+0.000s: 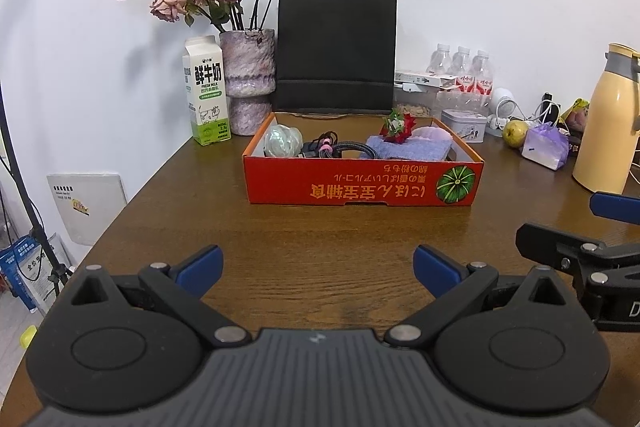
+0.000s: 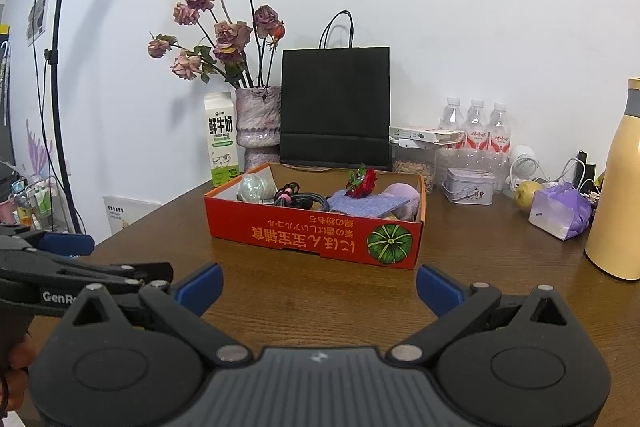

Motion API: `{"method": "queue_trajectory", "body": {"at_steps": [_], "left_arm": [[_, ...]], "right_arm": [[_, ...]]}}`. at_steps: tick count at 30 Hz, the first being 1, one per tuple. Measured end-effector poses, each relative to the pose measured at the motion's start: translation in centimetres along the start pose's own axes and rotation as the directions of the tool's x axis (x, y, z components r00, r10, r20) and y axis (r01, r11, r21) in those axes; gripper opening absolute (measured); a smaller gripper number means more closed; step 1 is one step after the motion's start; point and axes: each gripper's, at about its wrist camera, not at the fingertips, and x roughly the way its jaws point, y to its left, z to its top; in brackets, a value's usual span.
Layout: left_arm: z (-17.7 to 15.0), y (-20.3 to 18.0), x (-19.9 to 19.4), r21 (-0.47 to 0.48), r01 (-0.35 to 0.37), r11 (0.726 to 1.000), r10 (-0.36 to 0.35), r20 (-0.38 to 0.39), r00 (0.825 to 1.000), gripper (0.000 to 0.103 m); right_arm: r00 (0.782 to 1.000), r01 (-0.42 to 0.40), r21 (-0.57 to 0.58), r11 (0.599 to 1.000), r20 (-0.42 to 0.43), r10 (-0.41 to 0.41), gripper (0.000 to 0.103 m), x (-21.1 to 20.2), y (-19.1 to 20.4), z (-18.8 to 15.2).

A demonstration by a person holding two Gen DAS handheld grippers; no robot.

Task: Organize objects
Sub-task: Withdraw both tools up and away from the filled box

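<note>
The wooden table (image 1: 320, 227) carries a shallow red cardboard box (image 1: 362, 185) at its middle, with a bare stretch of tabletop between it and both tools. The box already holds several things: a folded blue cloth (image 1: 404, 147) with a red artificial flower (image 1: 396, 125) lying on it, a coil of black cable (image 1: 340, 149), and a pearly shell-like ornament (image 1: 282, 141) at its left end. Judged from this, the sorting looks well along, perhaps finished, though loose items such as the pear (image 1: 513, 133) and a small purple packet (image 1: 546, 147) sit outside it on the right, near the yellow flask (image 1: 604, 123). Whether they belong to the job cannot be told.

The left gripper (image 1: 318, 269) hovers low over the near table edge, level and aimed at the box, its blue pads spread wide with nothing between them. The right gripper (image 2: 320, 289) hangs just beside it, likewise spread wide and empty, facing the box's right corner.
</note>
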Motion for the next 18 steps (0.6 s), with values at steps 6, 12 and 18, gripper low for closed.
{"method": "queue_trajectory", "body": {"at_steps": [6,12,18], "left_arm": [[0.1,0.01,0.08,-0.001,0.003,1.0,-0.003,-0.007,1.0,0.103],[0.06,-0.07,0.29,-0.003,0.006,1.0,-0.006,-0.017,1.0,0.103],[-0.11,0.01,0.61,-0.005,0.018,1.0,-0.018,-0.023,1.0,0.103]], "right_arm": [[1.0,0.0,-0.001,1.0,-0.002,0.0,0.103,-0.13,0.15,-0.17],[1.0,-0.001,-0.003,1.0,-0.009,0.001,0.103,-0.18,0.29,-0.28],[1.0,-0.002,-0.002,1.0,-0.012,0.002,0.103,-0.01,0.25,-0.26]]}}
